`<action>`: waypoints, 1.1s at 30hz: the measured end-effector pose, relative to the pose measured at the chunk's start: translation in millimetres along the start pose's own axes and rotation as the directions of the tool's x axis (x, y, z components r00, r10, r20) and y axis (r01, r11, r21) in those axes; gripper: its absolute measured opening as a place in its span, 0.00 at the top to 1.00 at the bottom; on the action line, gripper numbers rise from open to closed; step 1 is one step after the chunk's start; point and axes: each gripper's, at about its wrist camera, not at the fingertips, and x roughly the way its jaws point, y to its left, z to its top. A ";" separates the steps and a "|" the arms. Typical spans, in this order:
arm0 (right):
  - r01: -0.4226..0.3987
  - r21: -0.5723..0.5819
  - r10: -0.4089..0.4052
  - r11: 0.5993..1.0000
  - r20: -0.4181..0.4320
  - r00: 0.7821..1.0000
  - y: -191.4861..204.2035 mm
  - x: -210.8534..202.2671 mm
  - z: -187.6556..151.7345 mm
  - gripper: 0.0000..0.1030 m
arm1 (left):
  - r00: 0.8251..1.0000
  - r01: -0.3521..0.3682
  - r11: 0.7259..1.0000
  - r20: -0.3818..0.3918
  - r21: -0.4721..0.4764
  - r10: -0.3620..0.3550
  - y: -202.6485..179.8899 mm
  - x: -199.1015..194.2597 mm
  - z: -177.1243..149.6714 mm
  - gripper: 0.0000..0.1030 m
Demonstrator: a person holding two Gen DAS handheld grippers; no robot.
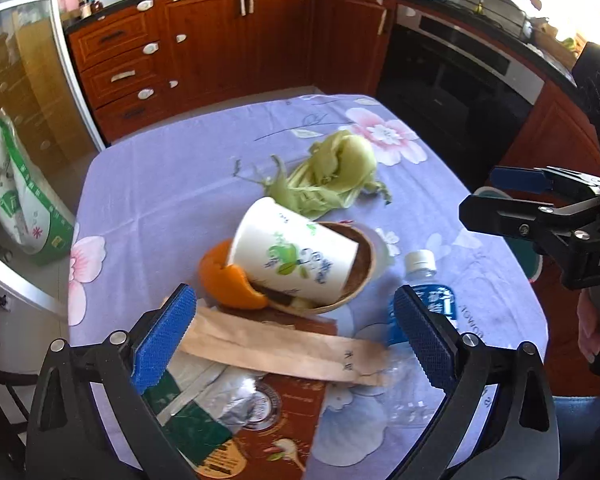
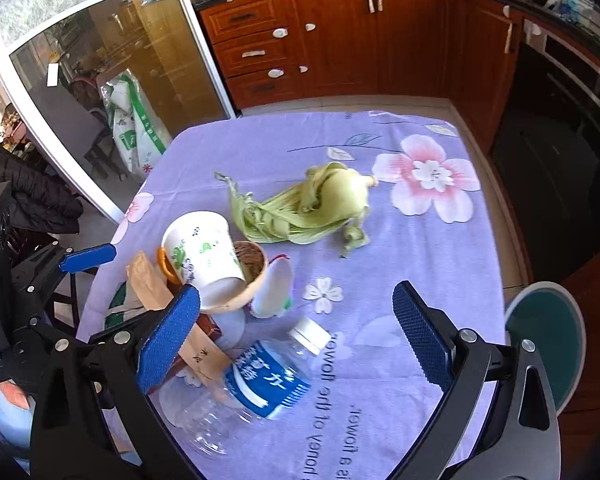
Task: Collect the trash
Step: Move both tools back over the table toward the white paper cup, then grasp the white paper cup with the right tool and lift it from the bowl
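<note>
**Trash pile on table edge: risks and gripper pose**

The trash lies clustered on the near half of the lilac floral tablecloth (image 2: 440, 248). A white paper cup with green print (image 1: 296, 258) lies tipped on its side, its base resting in a brown shallow bowl (image 1: 360, 276). A piece of orange peel (image 1: 228, 280) touches the cup's rim side. A flat tan paper sleeve (image 1: 276, 350) lies across printed wrappers just in front of the bowl. A clear plastic bottle with blue label and white cap (image 2: 260, 380) lies on its side beside them. A pale green corn husk (image 2: 312, 208) lies apart, farther toward the table centre.

Likely faults:
- The bottle is round and lying down; a glancing finger contact would probably roll it toward the near edge.
- The cup is only propped on the bowl; pulling the sleeve or peel may tip it out.
- The cup wall is thin and would likely crush under a hard squeeze.

Pose: the left gripper (image 1: 296, 344) hovers above the paper sleeve, jaws spread wide and holding nothing. The right gripper (image 2: 296, 340) hangs over the bottle, tilted down, jaws equally wide and empty. A teal round stool (image 2: 548, 336) stands beside the table at right.
</note>
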 end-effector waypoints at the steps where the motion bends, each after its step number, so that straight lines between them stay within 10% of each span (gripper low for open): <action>1: -0.010 -0.008 0.010 1.000 -0.016 1.000 7.6 6.1 3.2 0.10 | 1.000 -0.004 1.000 -0.004 -0.012 0.004 9.3 1.1 -2.5 0.04; 18: -0.089 -0.215 0.046 0.973 -0.196 0.980 97.7 84.7 25.9 0.21 | 0.998 0.016 0.995 -0.053 -0.102 -0.021 81.0 32.4 -20.8 0.04; 33: -0.091 -0.240 0.023 0.967 -0.273 0.962 96.4 122.5 21.3 0.39 | 0.995 0.080 0.990 -0.059 -0.115 -0.087 85.4 43.3 -19.2 0.04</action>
